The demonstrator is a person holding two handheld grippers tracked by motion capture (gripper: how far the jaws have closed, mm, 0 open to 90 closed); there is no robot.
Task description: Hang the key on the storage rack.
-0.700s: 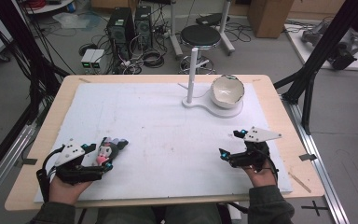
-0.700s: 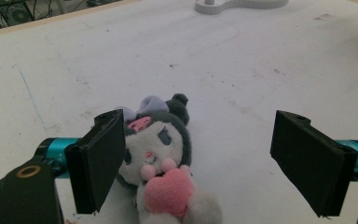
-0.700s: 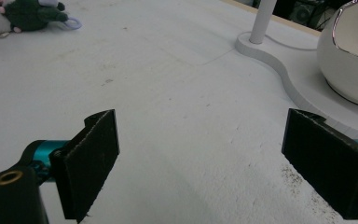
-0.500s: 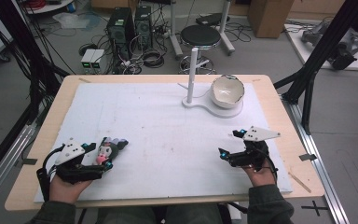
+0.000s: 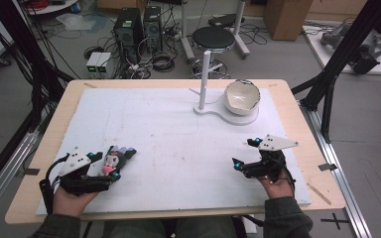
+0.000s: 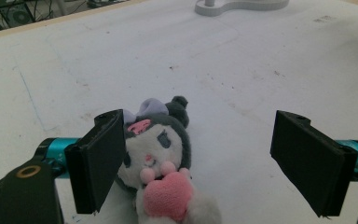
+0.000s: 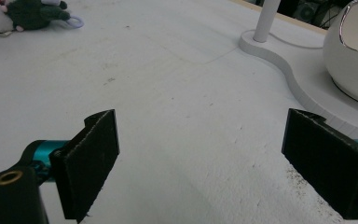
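Observation:
A small plush toy (image 5: 114, 159) (image 6: 161, 158), black-hooded with a white face, a lilac bow and a pink heart, lies on the white mat near the front left. My left gripper (image 5: 105, 165) (image 6: 205, 165) is open around it; the toy rests against the left jaw, with a wide gap to the right jaw. At the front right my right gripper (image 5: 243, 153) (image 7: 214, 161) stands open over bare mat, nothing between its jaws. In the right gripper view the plush toy (image 7: 16, 14) lies far off at the top left.
A white bowl (image 5: 242, 96) (image 7: 354, 51) sits on a white stand base (image 5: 225, 114) (image 7: 279, 53) with an upright post (image 5: 205, 77) at the back right. The white mat (image 5: 178, 134) covers most of the wooden table. A stool and computer gear stand on the floor beyond.

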